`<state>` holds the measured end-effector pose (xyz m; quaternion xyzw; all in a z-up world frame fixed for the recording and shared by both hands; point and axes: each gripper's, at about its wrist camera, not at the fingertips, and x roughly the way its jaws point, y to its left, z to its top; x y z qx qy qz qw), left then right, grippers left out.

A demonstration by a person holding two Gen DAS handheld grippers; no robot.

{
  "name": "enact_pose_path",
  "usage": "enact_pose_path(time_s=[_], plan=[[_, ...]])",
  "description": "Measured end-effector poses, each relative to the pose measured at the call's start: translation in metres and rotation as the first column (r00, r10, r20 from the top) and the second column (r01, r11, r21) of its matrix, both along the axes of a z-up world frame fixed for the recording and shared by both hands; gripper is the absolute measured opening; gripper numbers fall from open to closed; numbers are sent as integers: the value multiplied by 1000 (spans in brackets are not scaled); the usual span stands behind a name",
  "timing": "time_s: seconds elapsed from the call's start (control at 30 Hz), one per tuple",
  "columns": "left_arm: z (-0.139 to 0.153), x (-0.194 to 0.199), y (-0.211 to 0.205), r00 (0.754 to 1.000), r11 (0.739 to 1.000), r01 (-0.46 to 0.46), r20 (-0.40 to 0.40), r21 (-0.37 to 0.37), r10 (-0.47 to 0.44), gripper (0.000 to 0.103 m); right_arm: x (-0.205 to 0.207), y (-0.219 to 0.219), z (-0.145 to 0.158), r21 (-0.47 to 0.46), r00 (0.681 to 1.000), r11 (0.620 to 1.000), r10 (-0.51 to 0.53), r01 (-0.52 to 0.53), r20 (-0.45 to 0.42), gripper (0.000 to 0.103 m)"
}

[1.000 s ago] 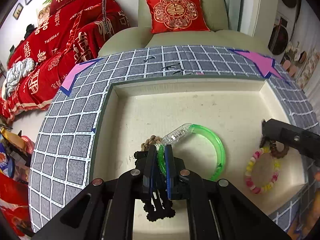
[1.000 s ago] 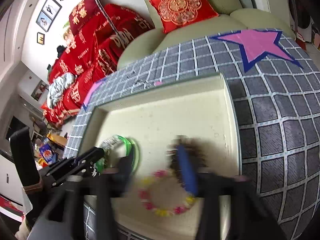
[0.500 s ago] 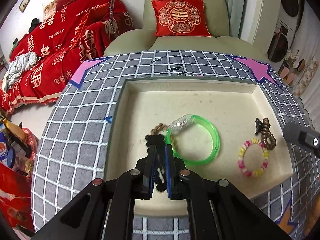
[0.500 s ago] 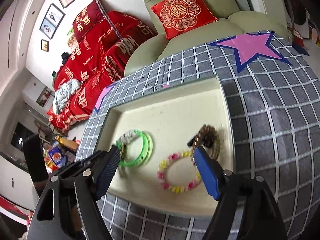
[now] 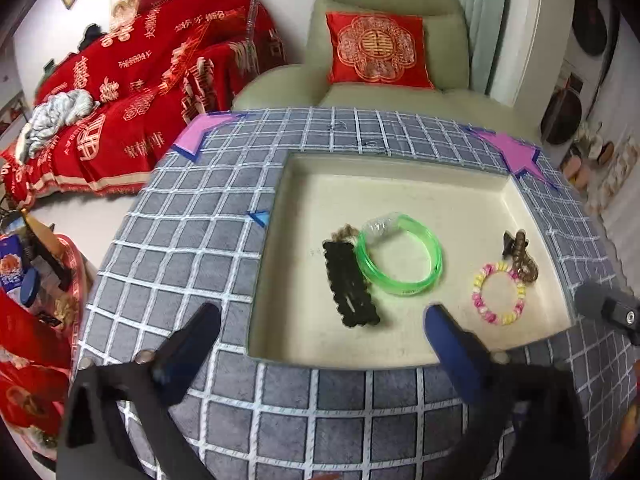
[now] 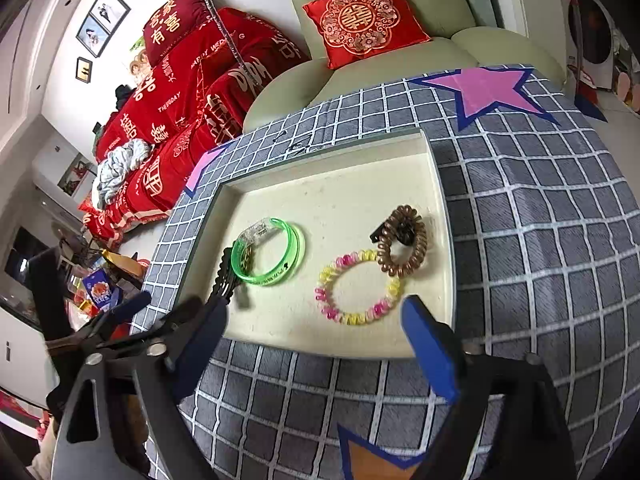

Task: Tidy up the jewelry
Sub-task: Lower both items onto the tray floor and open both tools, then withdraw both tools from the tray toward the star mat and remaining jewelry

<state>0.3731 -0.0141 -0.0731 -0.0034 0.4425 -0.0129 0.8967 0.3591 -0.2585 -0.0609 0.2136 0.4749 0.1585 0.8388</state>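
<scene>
A cream tray (image 5: 400, 184) (image 6: 332, 184) sits on the checked cloth. In it lie a black wavy hair clip (image 5: 351, 285) (image 6: 222, 280), a green bangle (image 5: 400, 256) (image 6: 270, 254), a pink-and-yellow bead bracelet (image 5: 498, 294) (image 6: 358, 288) and a brown coil hair tie (image 5: 522, 258) (image 6: 402, 242) with a small black clip. A tan braided piece (image 5: 345, 233) peeks from behind the black clip. My left gripper (image 5: 320, 332) is open and empty over the tray's near edge. My right gripper (image 6: 312, 328) is open and empty, near the tray's front.
The grey checked cloth (image 5: 180, 264) with pink stars (image 6: 486, 88) covers the table. A green armchair with a red cushion (image 5: 378, 52) stands behind. A red-covered sofa (image 5: 132, 92) is at the left, with clutter on the floor (image 5: 24, 276).
My left gripper let go of the black hair clip, opened wide and drew back from the tray. My right gripper also drew back, still open.
</scene>
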Motion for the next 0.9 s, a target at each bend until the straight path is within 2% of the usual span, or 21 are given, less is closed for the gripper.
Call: enact_pose_path(time_s=[0.23, 0.47, 0.63, 0.77, 0.9], plan=[[18, -30, 0, 999, 998, 33, 27, 45, -34, 103, -23, 0, 11, -35, 1000, 999, -11, 12, 25, 103], [33, -80, 6, 994, 995, 70, 82, 74, -76, 103, -59, 8, 34, -123, 993, 992, 10, 4, 114, 103], [34, -109, 20, 993, 994, 98, 55, 50, -101, 103, -83, 13, 41, -161, 995, 985, 74, -62, 65, 103], [24, -139, 36, 997, 997, 78, 25, 14, -78, 103, -110, 10, 39, -143, 995, 987, 80, -70, 65, 103], [7, -165, 47, 999, 999, 38, -11, -12, -38, 103, -136, 2, 27, -126, 998, 990, 63, -59, 29, 103]])
